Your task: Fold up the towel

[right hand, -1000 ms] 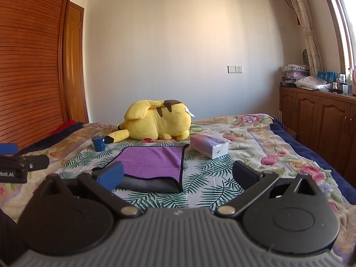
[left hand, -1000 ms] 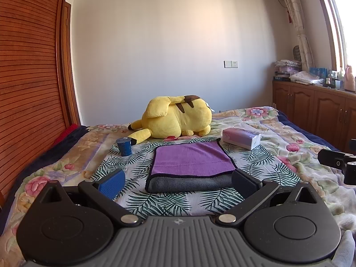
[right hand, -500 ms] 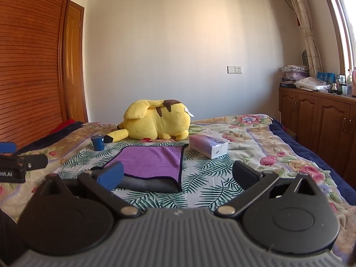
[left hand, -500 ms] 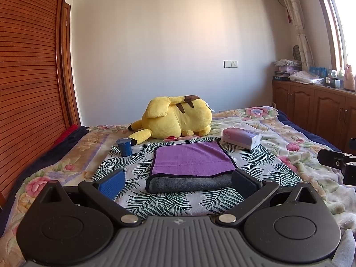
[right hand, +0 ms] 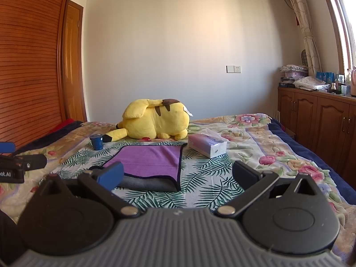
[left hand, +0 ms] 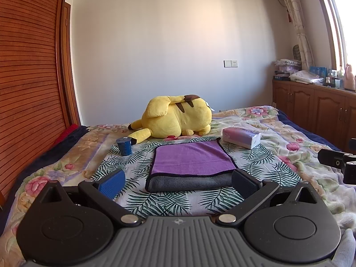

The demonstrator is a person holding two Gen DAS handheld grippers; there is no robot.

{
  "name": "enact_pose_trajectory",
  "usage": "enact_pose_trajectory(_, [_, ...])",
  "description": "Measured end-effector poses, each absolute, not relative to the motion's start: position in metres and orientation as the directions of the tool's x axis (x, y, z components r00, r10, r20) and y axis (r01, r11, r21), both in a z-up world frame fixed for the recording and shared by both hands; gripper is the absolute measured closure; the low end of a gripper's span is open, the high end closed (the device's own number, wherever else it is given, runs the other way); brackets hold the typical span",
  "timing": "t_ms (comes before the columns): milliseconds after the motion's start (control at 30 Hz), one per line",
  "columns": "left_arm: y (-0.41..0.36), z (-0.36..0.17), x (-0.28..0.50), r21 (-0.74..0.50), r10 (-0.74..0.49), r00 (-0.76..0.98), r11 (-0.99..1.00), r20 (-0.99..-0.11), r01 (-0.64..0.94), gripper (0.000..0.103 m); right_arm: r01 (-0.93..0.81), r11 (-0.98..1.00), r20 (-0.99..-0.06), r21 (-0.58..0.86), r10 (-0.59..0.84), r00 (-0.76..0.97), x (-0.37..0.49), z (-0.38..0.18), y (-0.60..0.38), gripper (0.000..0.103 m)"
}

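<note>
A purple towel (left hand: 191, 158) with a grey underside lies folded flat on the leaf-patterned bedspread; it also shows in the right wrist view (right hand: 151, 160). My left gripper (left hand: 178, 181) is open and empty, just in front of the towel's grey folded edge. My right gripper (right hand: 178, 174) is open and empty, in front of and to the right of the towel. Each gripper shows at the edge of the other's view.
A yellow plush toy (left hand: 175, 116) lies behind the towel. A small blue cup (left hand: 124, 145) stands at the left. A tissue pack (left hand: 241, 136) lies at the right. Wooden cabinets (left hand: 316, 109) line the right wall, a wooden wardrobe (left hand: 29, 89) the left.
</note>
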State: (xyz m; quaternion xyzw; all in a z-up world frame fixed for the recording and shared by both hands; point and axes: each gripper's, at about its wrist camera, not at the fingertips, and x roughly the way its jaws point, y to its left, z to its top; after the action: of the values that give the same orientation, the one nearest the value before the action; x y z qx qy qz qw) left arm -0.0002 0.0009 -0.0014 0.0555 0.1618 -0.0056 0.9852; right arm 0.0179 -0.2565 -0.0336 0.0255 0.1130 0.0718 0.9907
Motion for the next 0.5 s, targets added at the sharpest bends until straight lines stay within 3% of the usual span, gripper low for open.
enact_pose_trajectory(500, [0.0017,-0.0007,0.0010,0.107,0.008,0.947,0.994,-0.322,0.028,0.016,-0.136,0.988,-0.222,0.068,0.148,0.964,0.0179,-0.0338,-0.2573,0.000])
